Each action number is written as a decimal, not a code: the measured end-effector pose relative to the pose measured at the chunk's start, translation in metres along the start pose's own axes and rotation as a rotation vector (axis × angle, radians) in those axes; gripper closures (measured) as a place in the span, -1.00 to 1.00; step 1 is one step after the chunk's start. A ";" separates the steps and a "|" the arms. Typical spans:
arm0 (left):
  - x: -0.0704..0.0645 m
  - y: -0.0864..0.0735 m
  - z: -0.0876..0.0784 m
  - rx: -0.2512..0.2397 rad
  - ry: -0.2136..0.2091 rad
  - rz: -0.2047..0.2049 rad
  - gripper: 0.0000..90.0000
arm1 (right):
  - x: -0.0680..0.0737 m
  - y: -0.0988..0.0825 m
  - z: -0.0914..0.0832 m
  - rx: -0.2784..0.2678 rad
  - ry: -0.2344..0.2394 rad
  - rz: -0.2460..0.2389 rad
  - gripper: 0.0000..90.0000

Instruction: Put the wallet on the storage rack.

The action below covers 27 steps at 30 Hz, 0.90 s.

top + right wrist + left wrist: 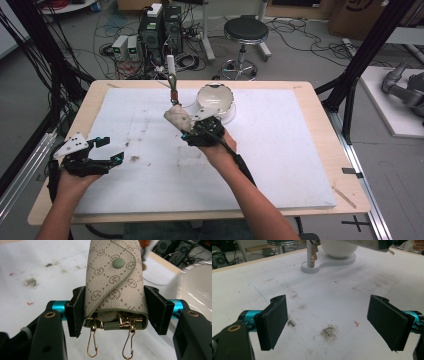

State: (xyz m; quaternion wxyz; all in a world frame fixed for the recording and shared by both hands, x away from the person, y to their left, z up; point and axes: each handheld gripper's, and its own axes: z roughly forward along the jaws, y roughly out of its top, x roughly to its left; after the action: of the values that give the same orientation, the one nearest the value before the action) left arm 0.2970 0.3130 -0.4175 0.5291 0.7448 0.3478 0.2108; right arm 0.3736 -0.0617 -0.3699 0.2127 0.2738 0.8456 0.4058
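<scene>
Your right hand-held gripper (186, 126) is clamped on the key pouch (115, 285), pads pressing both of its long sides (beige monogram cloth, green snap, two gold hooks dangling from the open end). You hold the key pouch above the table (300, 150), just before the white bowl (215, 97) and near the stand (171, 65) with its hanging keys. Your left hand-held gripper (107, 150) rests low at the table's left, jaws wide apart, nothing between them.
</scene>
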 end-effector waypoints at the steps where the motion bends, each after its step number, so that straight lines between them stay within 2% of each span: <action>1: 0.000 0.000 0.001 0.000 -0.002 -0.002 -0.62 | -0.003 -0.002 -0.005 -0.006 -0.008 0.004 -0.14; 3: 0.000 0.001 0.003 0.000 -0.005 0.001 -0.62 | -0.014 -0.007 -0.020 -0.019 -0.022 0.032 -0.14; 4: -0.001 0.002 0.004 0.000 -0.005 0.002 -0.62 | -0.014 -0.007 -0.020 -0.019 -0.022 0.032 -0.14; 7: -0.001 0.003 0.007 -0.002 -0.009 0.006 -0.62 | -0.025 -0.015 -0.035 -0.034 -0.043 0.054 -0.14; 13: -0.002 0.006 0.014 -0.011 -0.019 0.007 -0.62 | -0.036 -0.024 -0.050 -0.043 -0.070 0.074 -0.14; 23: -0.002 0.009 0.023 -0.012 -0.036 0.011 -0.62 | -0.051 -0.028 -0.058 -0.047 -0.107 0.100 -0.14; 27: -0.002 0.010 0.025 -0.011 -0.042 0.017 -0.62 | -0.062 -0.027 -0.060 -0.044 -0.137 0.115 -0.14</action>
State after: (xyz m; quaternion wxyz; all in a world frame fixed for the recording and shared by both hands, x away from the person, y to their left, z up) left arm 0.3157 0.2937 -0.4166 0.5384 0.7492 0.3290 0.2015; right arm 0.3783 -0.1495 -0.3477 0.2525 0.3442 0.8028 0.4163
